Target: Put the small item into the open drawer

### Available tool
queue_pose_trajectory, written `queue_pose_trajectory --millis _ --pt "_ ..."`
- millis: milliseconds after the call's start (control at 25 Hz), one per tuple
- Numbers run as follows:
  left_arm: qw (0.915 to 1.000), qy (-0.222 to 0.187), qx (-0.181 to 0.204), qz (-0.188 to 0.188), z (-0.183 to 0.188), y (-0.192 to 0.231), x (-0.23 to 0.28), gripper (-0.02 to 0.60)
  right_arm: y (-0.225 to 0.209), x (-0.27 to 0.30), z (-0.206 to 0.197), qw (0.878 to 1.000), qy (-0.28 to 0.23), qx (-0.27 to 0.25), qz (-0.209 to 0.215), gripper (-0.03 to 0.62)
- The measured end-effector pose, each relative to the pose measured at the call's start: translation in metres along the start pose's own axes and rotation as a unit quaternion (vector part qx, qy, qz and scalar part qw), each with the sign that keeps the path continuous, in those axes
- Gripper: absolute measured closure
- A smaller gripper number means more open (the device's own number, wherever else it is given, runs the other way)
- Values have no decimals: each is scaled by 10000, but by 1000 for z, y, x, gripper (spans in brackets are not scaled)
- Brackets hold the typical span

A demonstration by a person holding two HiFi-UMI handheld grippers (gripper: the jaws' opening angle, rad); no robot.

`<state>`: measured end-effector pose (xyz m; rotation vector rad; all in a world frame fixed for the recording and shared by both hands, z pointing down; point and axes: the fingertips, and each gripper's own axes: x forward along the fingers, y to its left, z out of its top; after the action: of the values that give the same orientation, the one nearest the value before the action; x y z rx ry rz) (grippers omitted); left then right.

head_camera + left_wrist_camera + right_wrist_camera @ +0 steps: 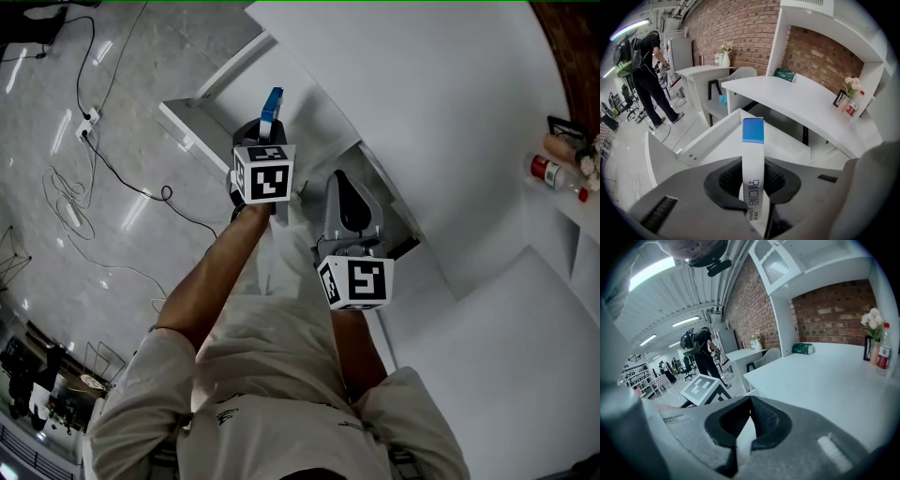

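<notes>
Open-plan office. Left gripper view: brick wall [740, 28] at 12 o'clock, white desk [797, 98] at 2. Right gripper view: office chairs [687, 367] at 9, ceiling strip lights [684, 322] at 10.

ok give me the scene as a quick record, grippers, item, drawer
left gripper: shut on box, over drawer
box: slim, white with blue end, sticking out past the gripper
drawer: open, white, below box
right gripper: shut, empty, facing desk
box in drawer: not yet
</notes>
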<state>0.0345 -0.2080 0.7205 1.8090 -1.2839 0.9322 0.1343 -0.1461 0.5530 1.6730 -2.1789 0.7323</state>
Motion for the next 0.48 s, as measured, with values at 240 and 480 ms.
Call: queue_pose_trajectory --millis 240,480 --pt "9997 230 -63 40 -8 -1 22 509 -4 2 -8 9999 99 72 7 600" --pt "9986 484 -157 126 -16 5 47 509 -14 8 -14 9998 176 77 -65 600"
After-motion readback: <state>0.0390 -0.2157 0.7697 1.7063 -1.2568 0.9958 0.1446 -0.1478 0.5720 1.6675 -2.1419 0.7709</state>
